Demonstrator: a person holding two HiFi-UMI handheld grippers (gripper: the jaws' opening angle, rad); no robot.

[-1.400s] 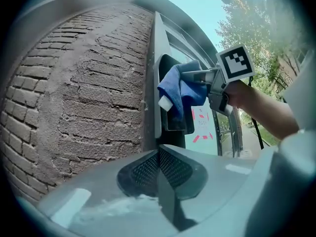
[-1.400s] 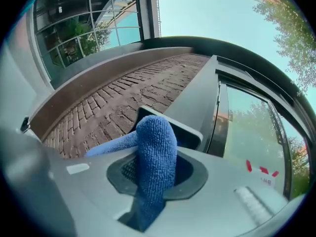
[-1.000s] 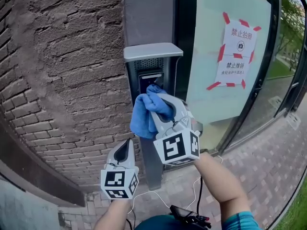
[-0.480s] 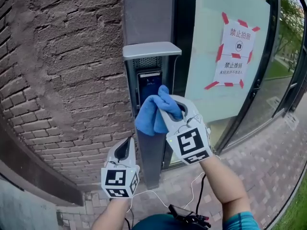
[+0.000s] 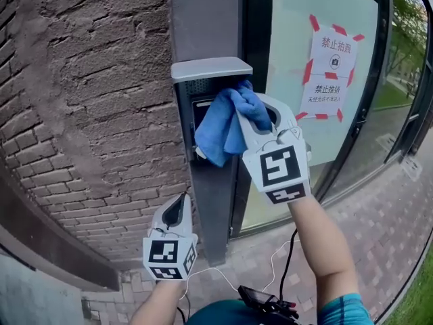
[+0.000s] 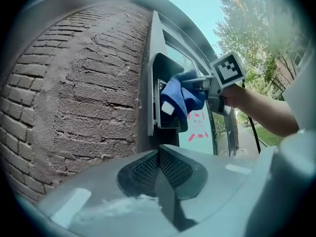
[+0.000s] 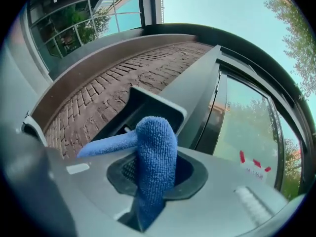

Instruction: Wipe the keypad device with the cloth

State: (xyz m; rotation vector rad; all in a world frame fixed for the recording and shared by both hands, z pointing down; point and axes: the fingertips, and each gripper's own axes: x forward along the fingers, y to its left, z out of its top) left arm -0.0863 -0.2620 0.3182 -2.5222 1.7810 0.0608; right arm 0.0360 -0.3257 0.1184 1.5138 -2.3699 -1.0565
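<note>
The keypad device (image 5: 197, 117) is a dark panel set in a grey post under a grey hood (image 5: 211, 68). A blue cloth (image 5: 230, 124) is pressed over its upper face, just below the hood. My right gripper (image 5: 249, 112) is shut on the cloth, which hangs out to the left. In the right gripper view the cloth (image 7: 155, 154) bulges up between the jaws in front of the hood (image 7: 150, 105). My left gripper (image 5: 178, 208) hangs low beside the post, shut and empty. The left gripper view looks up at the cloth (image 6: 180, 93) on the device (image 6: 168, 120).
A rough brick wall (image 5: 88, 93) fills the left. To the right of the post is a dark-framed glass door (image 5: 304, 19) with a notice taped in red and white (image 5: 333, 70). Paved ground (image 5: 379, 229) lies below, and white cables (image 5: 226, 282) hang near my body.
My right gripper has carried the cloth up the device's face, from its lower part to just under the hood. The left gripper has stayed put.
</note>
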